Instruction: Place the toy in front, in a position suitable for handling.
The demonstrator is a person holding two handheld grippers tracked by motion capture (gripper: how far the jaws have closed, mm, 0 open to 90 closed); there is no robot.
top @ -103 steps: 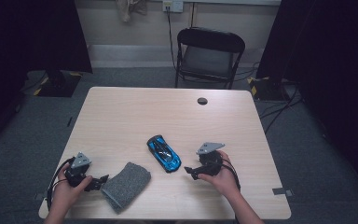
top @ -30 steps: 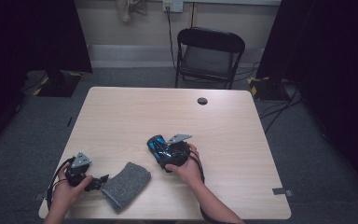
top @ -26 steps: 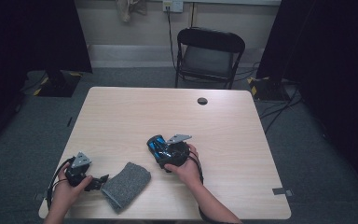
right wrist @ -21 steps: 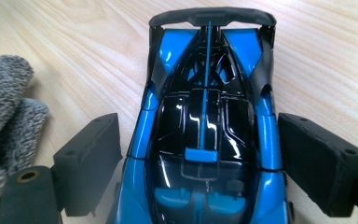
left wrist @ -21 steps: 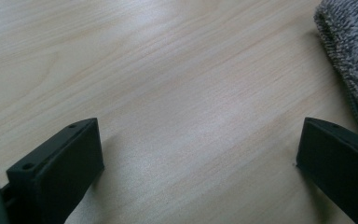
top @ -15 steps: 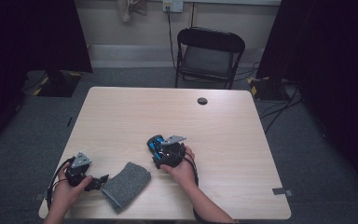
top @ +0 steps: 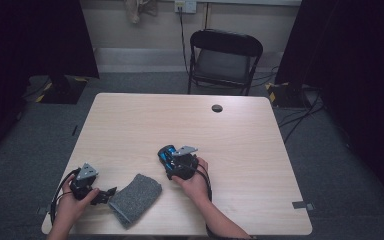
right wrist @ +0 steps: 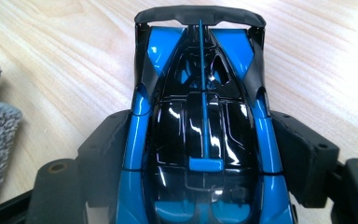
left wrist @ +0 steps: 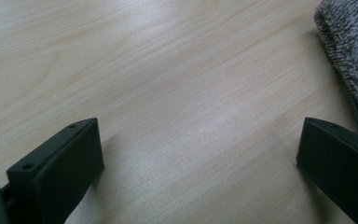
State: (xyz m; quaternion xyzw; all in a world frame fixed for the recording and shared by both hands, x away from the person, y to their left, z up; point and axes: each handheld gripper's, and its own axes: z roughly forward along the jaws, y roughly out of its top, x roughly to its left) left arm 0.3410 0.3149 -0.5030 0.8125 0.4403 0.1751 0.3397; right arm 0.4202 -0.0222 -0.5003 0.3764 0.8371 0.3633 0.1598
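Between my right gripper's (right wrist: 200, 186) matt black plastic jaws I see the toy car (right wrist: 200, 121), glossy blue-and-black plastic catching highlights. Just beside my left gripper (left wrist: 200, 172) lies a grey cloth (left wrist: 349, 60), nubbly and rough. Beneath both, the table (left wrist: 168, 84) shows smooth, pale wood grain.

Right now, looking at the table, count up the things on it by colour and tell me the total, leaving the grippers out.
Blue and black: 1, the toy car
Grey: 1, the knitted cloth
Black: 1, the small round disc near the table's far edge
Total: 3
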